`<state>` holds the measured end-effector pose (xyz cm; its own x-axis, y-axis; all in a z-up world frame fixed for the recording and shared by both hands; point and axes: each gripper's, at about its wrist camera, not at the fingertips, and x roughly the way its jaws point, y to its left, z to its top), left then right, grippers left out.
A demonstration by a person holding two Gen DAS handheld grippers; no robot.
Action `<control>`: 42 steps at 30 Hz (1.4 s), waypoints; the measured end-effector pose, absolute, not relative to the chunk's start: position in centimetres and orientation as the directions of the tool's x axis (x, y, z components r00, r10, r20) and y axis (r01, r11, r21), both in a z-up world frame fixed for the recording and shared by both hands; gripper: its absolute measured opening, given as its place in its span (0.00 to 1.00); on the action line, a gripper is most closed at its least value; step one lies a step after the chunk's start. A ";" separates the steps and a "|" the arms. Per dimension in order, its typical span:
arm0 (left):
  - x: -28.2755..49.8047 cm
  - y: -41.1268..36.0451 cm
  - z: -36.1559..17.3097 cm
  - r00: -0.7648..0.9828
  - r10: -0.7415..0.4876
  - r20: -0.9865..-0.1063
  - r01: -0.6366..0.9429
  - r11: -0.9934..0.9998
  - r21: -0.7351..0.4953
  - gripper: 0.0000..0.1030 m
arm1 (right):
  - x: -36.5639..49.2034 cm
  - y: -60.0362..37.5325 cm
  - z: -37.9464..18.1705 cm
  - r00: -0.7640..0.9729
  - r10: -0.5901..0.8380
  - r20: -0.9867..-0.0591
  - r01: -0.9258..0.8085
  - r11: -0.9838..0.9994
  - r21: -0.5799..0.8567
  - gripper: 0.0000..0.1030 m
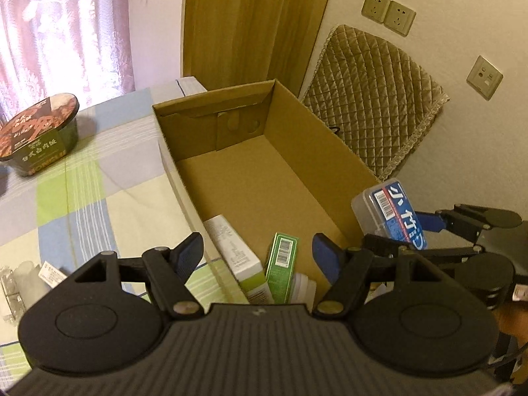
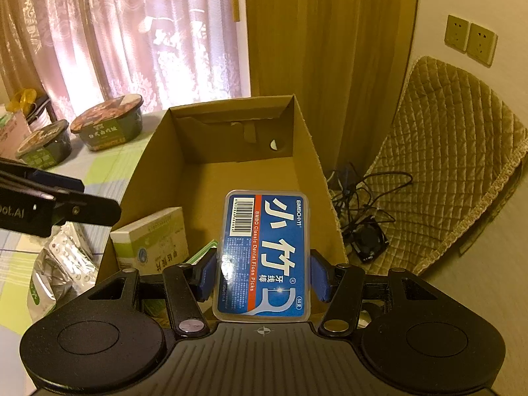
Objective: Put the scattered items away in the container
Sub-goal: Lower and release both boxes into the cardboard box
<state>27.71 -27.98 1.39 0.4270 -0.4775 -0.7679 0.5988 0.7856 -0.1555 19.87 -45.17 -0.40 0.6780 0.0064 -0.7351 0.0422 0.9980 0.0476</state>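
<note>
Each gripper is matte black: a ribbed, grooved centre plate flanked by two round housings with oval recesses, and angled link arms pinned with silver round-head screws. The left gripper (image 1: 257, 250) and the right gripper (image 2: 262, 275) carry blue pads (image 2: 320, 275) on their fingers. Beside the cardboard box (image 2: 307, 138), the left gripper's side bears white lettering ending "ot.AI".

A pink curtain (image 2: 132, 33) hangs behind the bed's far edge, with a wooden panel (image 2: 323, 49) to its right. Two wall sockets (image 2: 470, 39) sit side by side above a quilted cushion (image 2: 455, 151) leaning against the wall. Tangled cables (image 2: 366, 191) lie on the floor beside the cushion.
</note>
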 end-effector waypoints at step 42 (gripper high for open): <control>25.0 -21.3 0.9 0.432 -0.425 -0.795 0.555 0.821 -0.137 0.76 | 17.3 -43.0 1.7 0.736 0.001 -0.677 0.046 0.998 0.052 0.92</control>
